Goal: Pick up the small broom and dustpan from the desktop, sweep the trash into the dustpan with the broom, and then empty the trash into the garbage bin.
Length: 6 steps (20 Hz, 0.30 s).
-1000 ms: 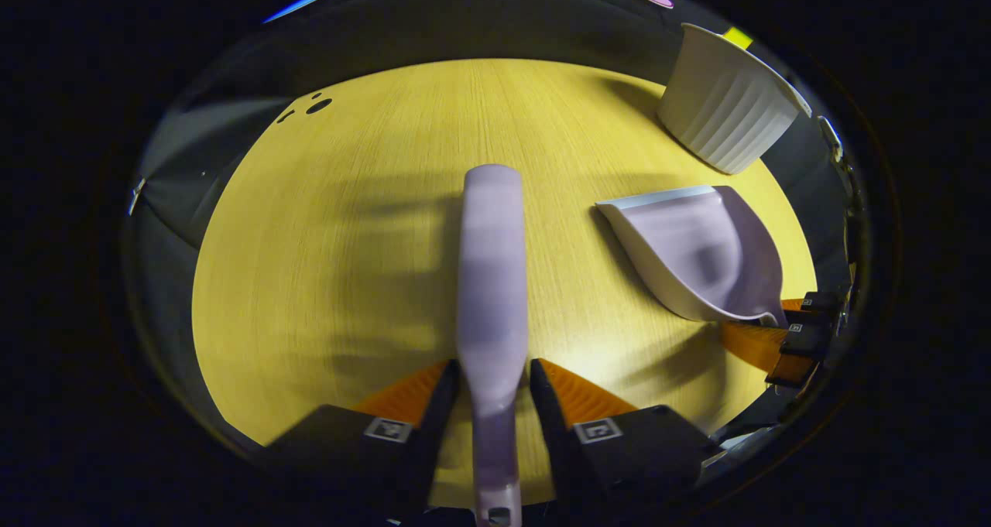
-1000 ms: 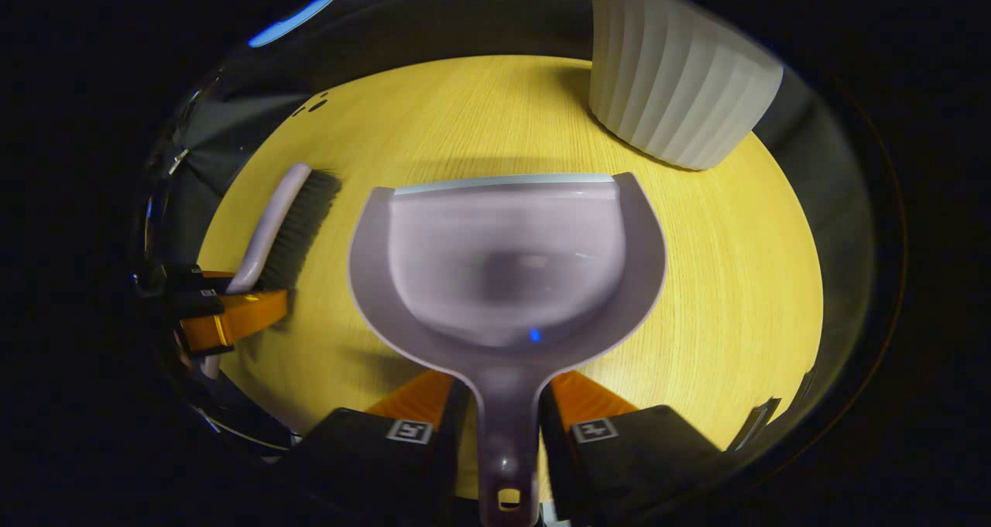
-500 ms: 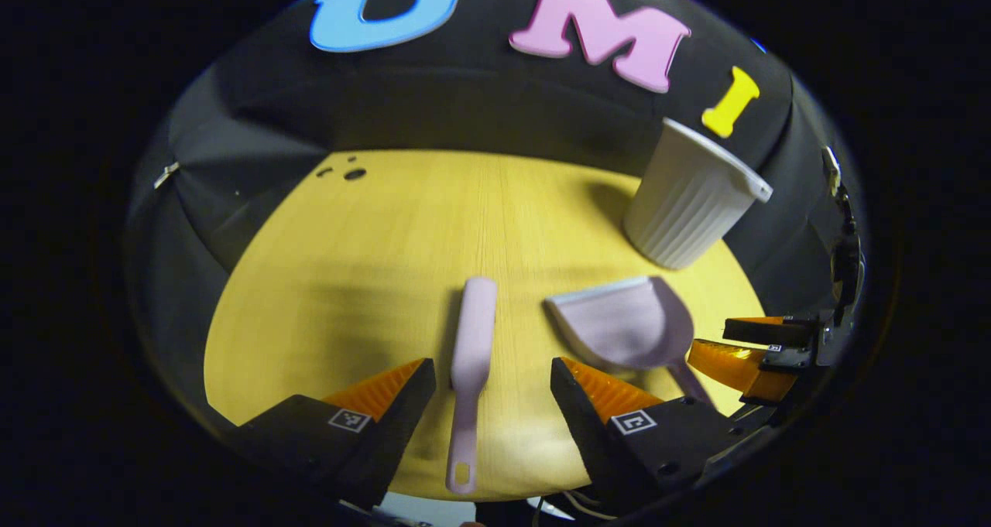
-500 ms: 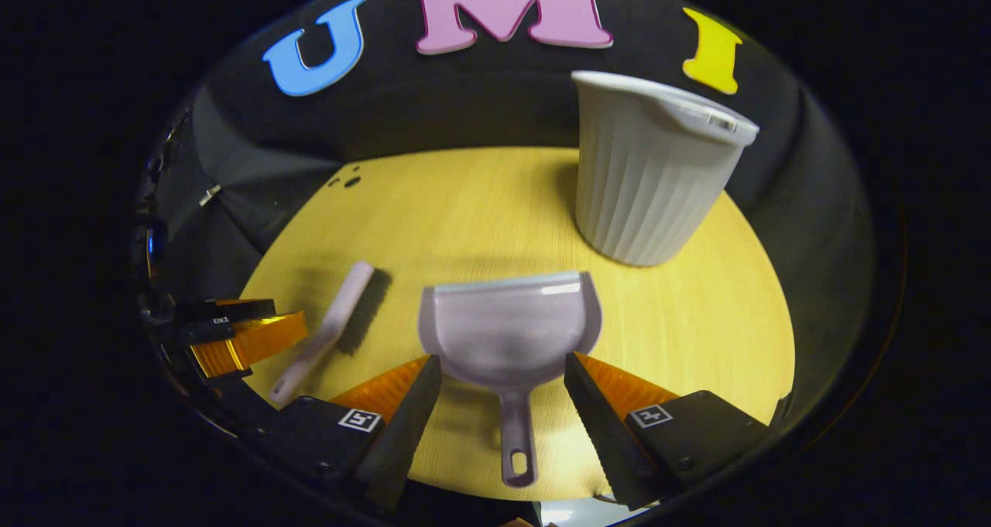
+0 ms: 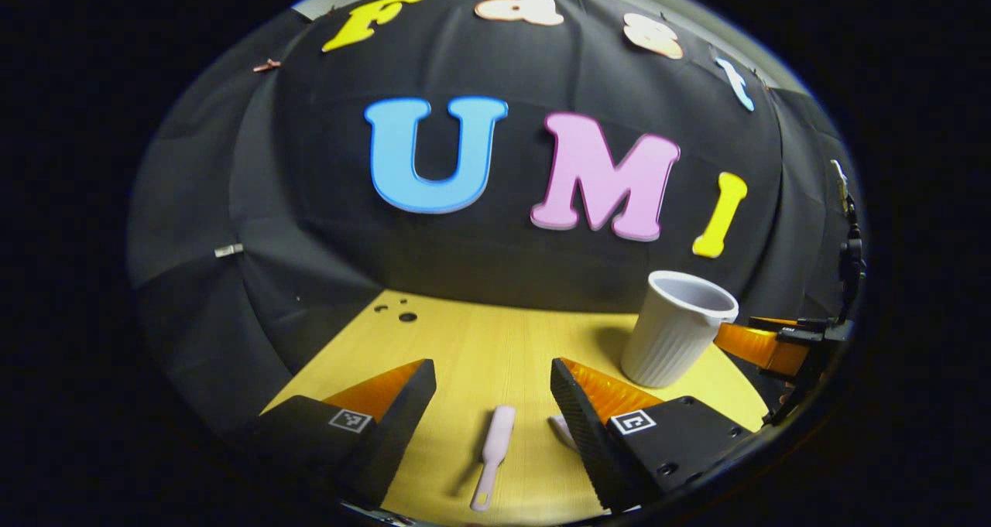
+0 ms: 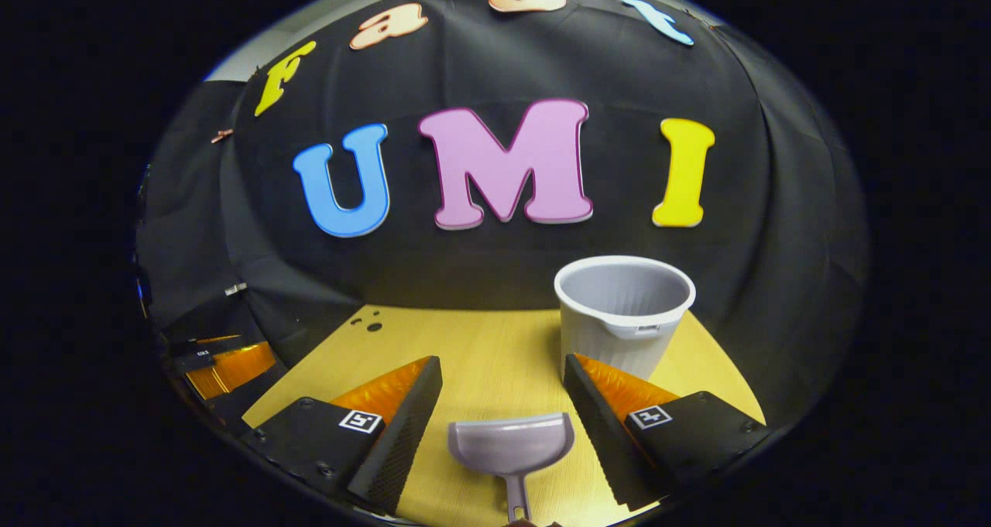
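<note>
Your left gripper (image 5: 492, 388) fingers spread wide, nothing between its jaws, your right gripper (image 6: 503, 384) likewise parted and empty

Dustpan (image 6: 511, 443) before bin (image 6: 624, 314), on desktop (image 6: 480, 357)

Dustpan (image 6: 512, 445) handle end cut off

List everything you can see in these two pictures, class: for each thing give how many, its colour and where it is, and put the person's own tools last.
Broom: one, pale pink, lying on the table between the left gripper's fingers, untouched.
Dustpan: one, pale lilac, flat on the table between the right gripper's fingers, untouched.
Garbage bin: one, white, ribbed, upright at the table's far right.
Table: one, yellow wood grain, with small dark holes at its far left corner.
Booth wall: black cloth, behind the table.
Left gripper: one, open, raised above the broom.
Right gripper: one, open, raised above the dustpan.
</note>
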Available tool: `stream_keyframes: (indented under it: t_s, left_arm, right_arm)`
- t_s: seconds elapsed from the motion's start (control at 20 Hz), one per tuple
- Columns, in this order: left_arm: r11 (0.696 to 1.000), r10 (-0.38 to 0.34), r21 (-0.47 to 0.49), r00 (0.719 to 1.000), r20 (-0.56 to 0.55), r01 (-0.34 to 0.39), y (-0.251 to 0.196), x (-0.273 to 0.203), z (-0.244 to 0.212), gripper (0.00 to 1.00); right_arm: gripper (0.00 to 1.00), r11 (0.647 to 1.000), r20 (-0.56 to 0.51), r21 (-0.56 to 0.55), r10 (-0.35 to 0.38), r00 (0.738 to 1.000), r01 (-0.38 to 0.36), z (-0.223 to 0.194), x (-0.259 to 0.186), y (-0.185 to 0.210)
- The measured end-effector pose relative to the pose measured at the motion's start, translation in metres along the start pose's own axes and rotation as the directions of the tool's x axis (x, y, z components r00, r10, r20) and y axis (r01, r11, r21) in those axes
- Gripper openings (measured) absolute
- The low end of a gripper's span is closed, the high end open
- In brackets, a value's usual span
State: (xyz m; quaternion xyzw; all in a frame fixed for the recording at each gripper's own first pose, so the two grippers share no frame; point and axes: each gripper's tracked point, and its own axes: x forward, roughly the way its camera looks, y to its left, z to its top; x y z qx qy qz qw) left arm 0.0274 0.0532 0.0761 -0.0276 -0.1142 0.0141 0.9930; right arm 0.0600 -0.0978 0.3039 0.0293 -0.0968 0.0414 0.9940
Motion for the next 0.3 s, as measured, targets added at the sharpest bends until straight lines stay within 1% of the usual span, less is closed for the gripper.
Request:
stream_keyframes:
  t_s: [0.1, 0.2, 0.3]
  left_arm:
    - [1.0, 0.018, 0.008, 0.997, 0.079, -0.019, 0.003, -0.016, 0.019, 0.96]
    - [0.999, 0.024, 0.028, 0.99, 0.136, -0.028, 0.002, -0.031, 0.03, 0.96]
    - [0.998, 0.013, 0.051, 0.986, 0.169, -0.022, -0.001, -0.039, 0.037, 0.96]
  right_arm:
    - [0.99, 1.0, 0.071, -0.023, 0.012, 0.997, -0.011, 0.021, -0.012, 0.006]
    - [0.99, 0.998, 0.132, -0.063, 0.012, 0.991, -0.004, 0.036, -0.02, 0.009]
    - [0.99, 0.996, 0.159, -0.088, 0.017, 0.987, -0.003, 0.04, -0.029, 0.013]
